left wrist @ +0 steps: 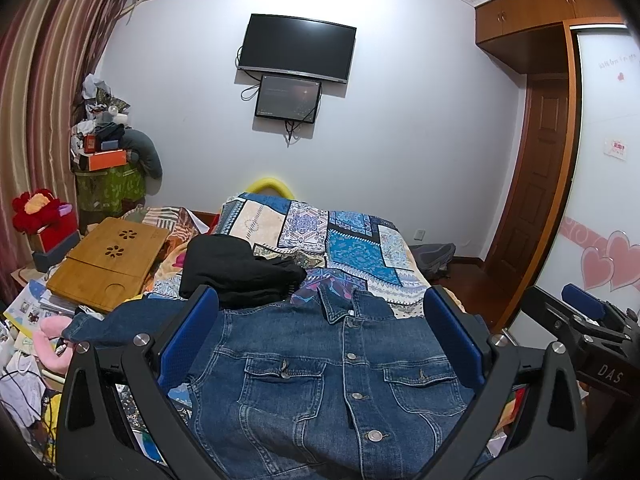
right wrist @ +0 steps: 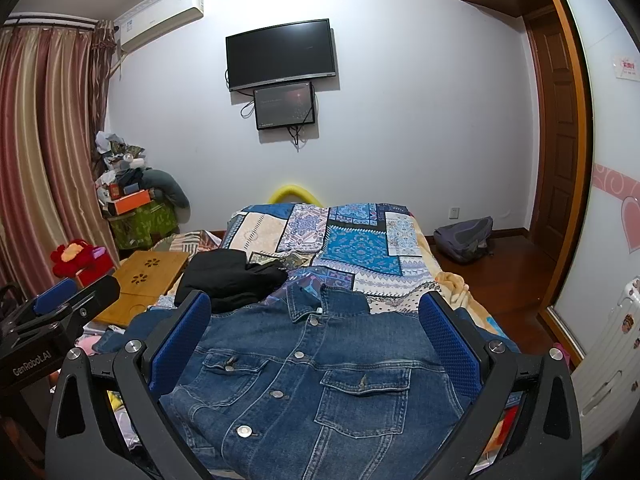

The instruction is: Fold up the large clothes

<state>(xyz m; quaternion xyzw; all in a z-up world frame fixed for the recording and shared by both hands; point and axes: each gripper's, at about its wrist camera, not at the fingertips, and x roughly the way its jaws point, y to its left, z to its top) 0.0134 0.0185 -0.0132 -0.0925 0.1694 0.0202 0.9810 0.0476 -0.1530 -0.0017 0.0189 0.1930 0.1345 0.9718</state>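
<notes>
A blue denim jacket [left wrist: 320, 376] lies flat, front up and buttoned, on the near part of the bed; it also shows in the right wrist view [right wrist: 320, 376]. Its left sleeve stretches out toward the left. My left gripper [left wrist: 320, 312] is open and empty, hovering above the jacket's chest. My right gripper [right wrist: 316, 312] is open and empty too, above the jacket. Each gripper shows at the edge of the other's view, the right gripper [left wrist: 580, 312] in the left wrist view and the left gripper [right wrist: 56, 300] in the right wrist view.
A black garment [left wrist: 236, 268] lies bunched beyond the jacket on the patchwork bedspread [left wrist: 352, 240]. A bamboo lap tray [left wrist: 112, 256] and papers lie at the left. Clutter stands in the far left corner. A grey backpack [right wrist: 464, 236] sits on the floor at the right.
</notes>
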